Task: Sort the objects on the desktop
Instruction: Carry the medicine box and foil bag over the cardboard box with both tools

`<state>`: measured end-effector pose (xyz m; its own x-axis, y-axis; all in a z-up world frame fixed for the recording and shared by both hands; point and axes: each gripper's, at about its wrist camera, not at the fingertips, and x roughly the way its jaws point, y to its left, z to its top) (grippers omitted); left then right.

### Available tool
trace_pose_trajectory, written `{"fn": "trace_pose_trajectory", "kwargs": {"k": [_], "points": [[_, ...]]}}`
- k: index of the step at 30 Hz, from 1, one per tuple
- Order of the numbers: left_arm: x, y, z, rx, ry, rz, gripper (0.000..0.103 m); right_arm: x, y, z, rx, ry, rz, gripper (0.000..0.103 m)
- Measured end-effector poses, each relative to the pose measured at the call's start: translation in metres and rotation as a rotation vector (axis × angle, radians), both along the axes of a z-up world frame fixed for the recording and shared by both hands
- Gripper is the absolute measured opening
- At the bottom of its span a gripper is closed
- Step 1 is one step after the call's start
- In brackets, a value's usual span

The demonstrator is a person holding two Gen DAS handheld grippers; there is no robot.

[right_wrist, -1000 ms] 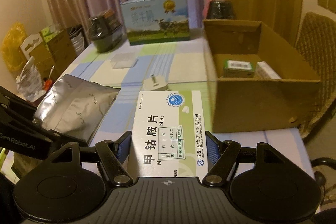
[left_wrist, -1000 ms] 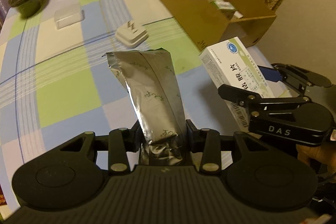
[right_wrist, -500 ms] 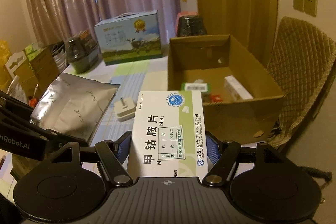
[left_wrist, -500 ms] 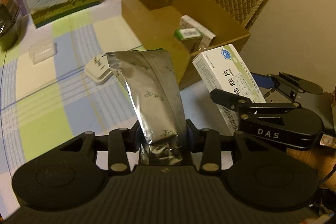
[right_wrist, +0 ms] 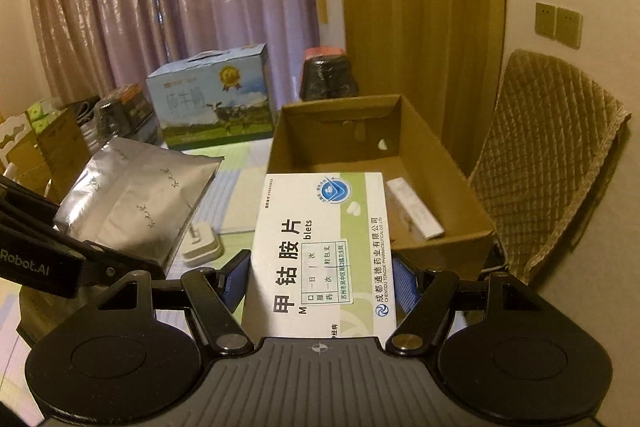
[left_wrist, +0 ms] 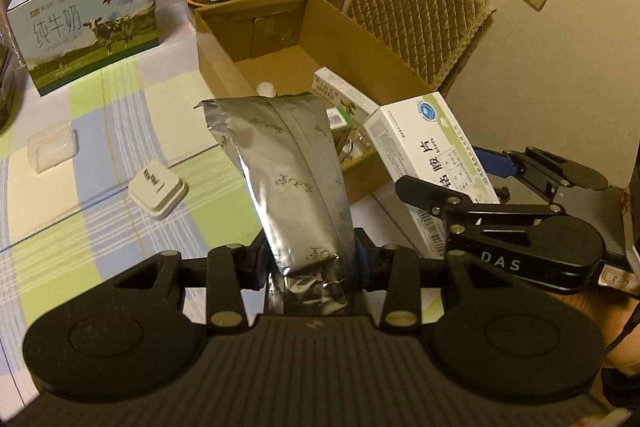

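Inside, the open cardboard box (left_wrist: 400, 75) is seen to hold a few small cartons and a white cap. Above the checked tablecloth (left_wrist: 100, 227) — crinkled silver foil pouch (left_wrist: 292, 179) is clamped by left gripper (left_wrist: 310, 259); flat white medicine box (right_wrist: 324, 247) by right gripper (right_wrist: 320, 283).

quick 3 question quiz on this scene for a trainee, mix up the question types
1. What does the left gripper hold?
2. True or false: the cardboard box is empty.
3. The right gripper holds: A) charger B) white medicine box C) milk carton

Key:
1. A silver foil pouch.
2. False; small packages lie inside.
3. B, the white medicine box.
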<state>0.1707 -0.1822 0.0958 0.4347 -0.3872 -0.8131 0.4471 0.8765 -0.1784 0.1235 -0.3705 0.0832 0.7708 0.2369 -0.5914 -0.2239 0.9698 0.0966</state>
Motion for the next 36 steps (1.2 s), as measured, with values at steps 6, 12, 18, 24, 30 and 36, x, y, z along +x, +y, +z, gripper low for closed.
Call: {"fn": "trace_pose_trajectory", "kwargs": {"k": [6, 12, 18, 24, 30, 36], "points": [[0.020, -0.015, 0.003, -0.009, 0.003, -0.007, 0.035, 0.020, -0.017, 0.007, -0.005, -0.018, -0.024, 0.068], [0.037, -0.031, 0.006, -0.019, -0.001, -0.015, 0.035, 0.039, -0.028, 0.012, -0.008, -0.027, -0.030, 0.068], [0.049, -0.046, 0.004, -0.016, -0.001, -0.032, 0.035, 0.056, -0.035, 0.014, -0.003, -0.029, -0.033, 0.068], [0.059, -0.055, 0.003, -0.014, -0.002, -0.042, 0.035, 0.067, -0.042, 0.014, 0.002, -0.029, -0.042, 0.068], [0.072, -0.061, 0.001, -0.014, 0.000, -0.043, 0.035, 0.082, -0.048, 0.013, 0.006, -0.023, -0.050, 0.068], [0.096, -0.067, 0.008, -0.022, -0.015, -0.027, 0.035, 0.103, -0.057, 0.018, 0.012, -0.031, -0.069, 0.068]]}}
